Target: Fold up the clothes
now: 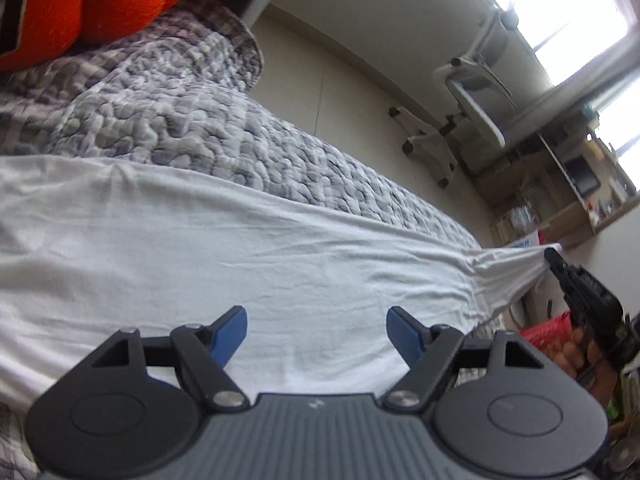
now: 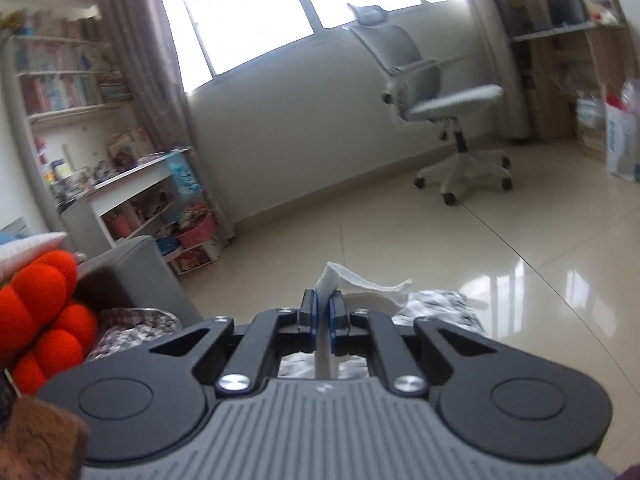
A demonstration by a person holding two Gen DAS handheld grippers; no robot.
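A white garment [image 1: 248, 248] lies spread across a grey quilted bedspread [image 1: 192, 120]. My left gripper [image 1: 316, 332] is open just above the garment, its blue pads apart with nothing between them. My right gripper [image 2: 323, 304] is shut on a corner of the white garment [image 2: 332, 280], and a strip of cloth runs back between its jaws. In the left wrist view the right gripper [image 1: 554, 258] shows at the far right, pulling that corner taut off the bed's edge.
An orange plush cushion [image 1: 92, 4] lies at the head of the bed and shows in the right wrist view [image 2: 44, 312]. A grey office chair [image 2: 444, 104] stands on the tiled floor [image 2: 440, 260]. Shelves [image 2: 60, 80] and a low cluttered table [image 2: 136, 184] line the wall.
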